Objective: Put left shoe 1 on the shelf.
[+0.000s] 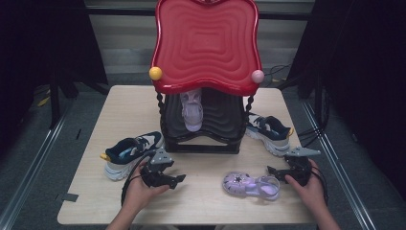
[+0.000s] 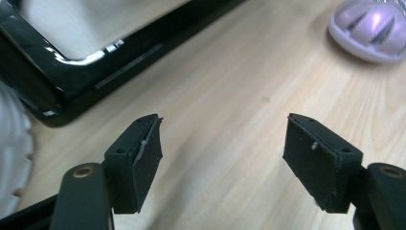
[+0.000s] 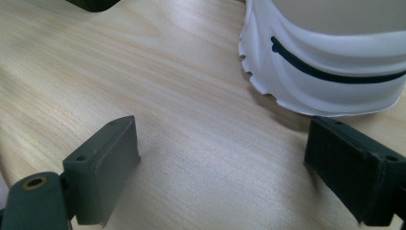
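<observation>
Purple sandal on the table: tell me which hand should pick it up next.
Right, probably. The right tool sits open just beside the purple sandal, at its strap end. The left tool, open too, is farther away, with bare table between.

high: above, looking down on table (image 1: 206, 201) | gripper views: close, low over tabletop

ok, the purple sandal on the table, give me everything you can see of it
The purple sandal is a pale lilac, glossy, plastic-looking closed-toe shoe with cut-out slots over the toe and an open strap loop at the heel. It lies flat on its sole on the wooden table, toe toward the left gripper, heel just beside the right gripper. Whether that gripper touches it is unclear. Its toe also shows in the left gripper view.
</observation>
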A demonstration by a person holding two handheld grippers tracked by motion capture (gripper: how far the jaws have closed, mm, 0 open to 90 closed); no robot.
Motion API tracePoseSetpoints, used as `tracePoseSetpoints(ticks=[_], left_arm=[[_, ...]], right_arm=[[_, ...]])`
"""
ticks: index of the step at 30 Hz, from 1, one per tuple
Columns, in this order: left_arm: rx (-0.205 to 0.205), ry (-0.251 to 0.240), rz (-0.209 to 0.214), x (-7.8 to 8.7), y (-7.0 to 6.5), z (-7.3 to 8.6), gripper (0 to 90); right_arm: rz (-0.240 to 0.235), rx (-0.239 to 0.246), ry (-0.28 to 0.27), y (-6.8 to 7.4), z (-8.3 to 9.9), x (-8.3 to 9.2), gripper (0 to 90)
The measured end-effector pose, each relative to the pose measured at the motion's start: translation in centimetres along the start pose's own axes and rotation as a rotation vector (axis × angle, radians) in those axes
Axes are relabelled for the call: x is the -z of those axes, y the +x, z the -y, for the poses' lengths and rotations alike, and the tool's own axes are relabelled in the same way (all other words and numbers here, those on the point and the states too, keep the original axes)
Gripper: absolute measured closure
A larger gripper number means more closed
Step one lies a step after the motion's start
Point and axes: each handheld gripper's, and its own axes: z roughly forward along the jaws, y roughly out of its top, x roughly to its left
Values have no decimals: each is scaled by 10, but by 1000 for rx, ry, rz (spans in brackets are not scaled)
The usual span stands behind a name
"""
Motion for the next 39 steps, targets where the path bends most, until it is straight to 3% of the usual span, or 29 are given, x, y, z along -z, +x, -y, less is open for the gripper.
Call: tracePoseSetpoints(ticks=[4,15,25,30,35,39], left_arm=[[11,2,17,-1,1,6,278],[-31,20,57,0,3,16,252],[-61,32,51,-1,6,22,234],[-119,32,39,-2,6,25,203],[-125,11,52,-3,7,28,154],[-116,3,54,-3,7,28,151]], right_arm=[[0,-1,1,0,0,0,105],[0,-1,1,0,0,0,106],[0,0,0,0,0,0,105],[0,1,0,0,0,0,106],[0,-5,2,0,0,1,115],[-12,19,12,-2,0,4,134]])
